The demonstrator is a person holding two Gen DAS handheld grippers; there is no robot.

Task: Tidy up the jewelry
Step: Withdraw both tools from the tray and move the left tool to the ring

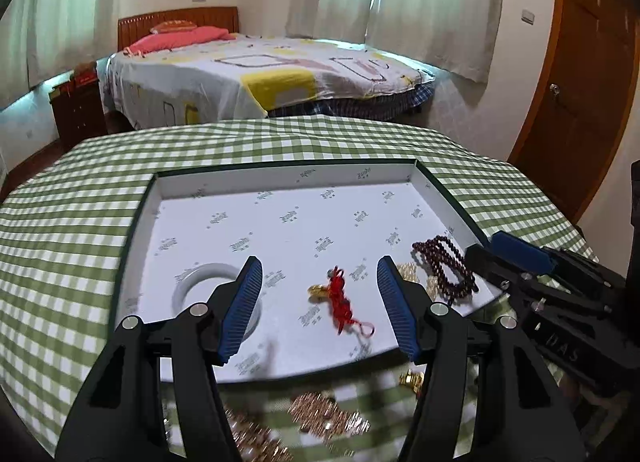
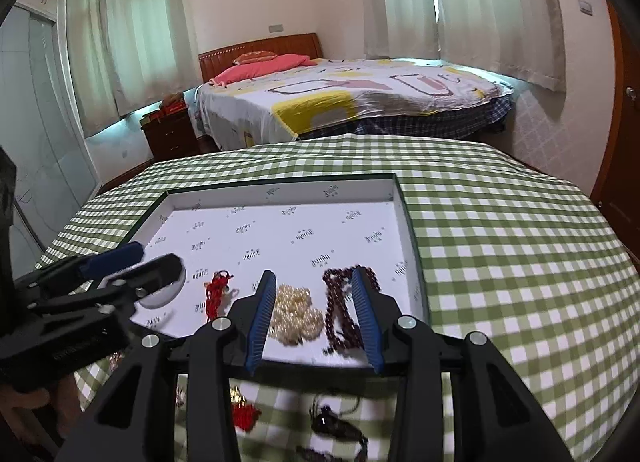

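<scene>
A shallow white tray [image 1: 280, 178] with a dark green rim lies on the green checked cloth. In it are a white bangle [image 1: 192, 282], a red knotted charm with a gold piece [image 1: 340, 298], a heap of pearl beads [image 2: 296, 314] and a dark red bead string [image 1: 444, 266]. My left gripper [image 1: 320, 262] hangs open above the tray's near part, with the red charm lying below the gap, untouched. My right gripper [image 2: 315, 274] is open over the pearls and the dark red beads [image 2: 340, 302], and its pads press on neither.
More jewelry lies on the cloth in front of the tray: gold chains [image 1: 328, 414], a gold piece [image 1: 412, 378], a red charm [image 2: 246, 414] and a dark pendant [image 2: 336, 426]. Beyond the table stand a bed [image 1: 260, 74] and a wooden door [image 1: 576, 82].
</scene>
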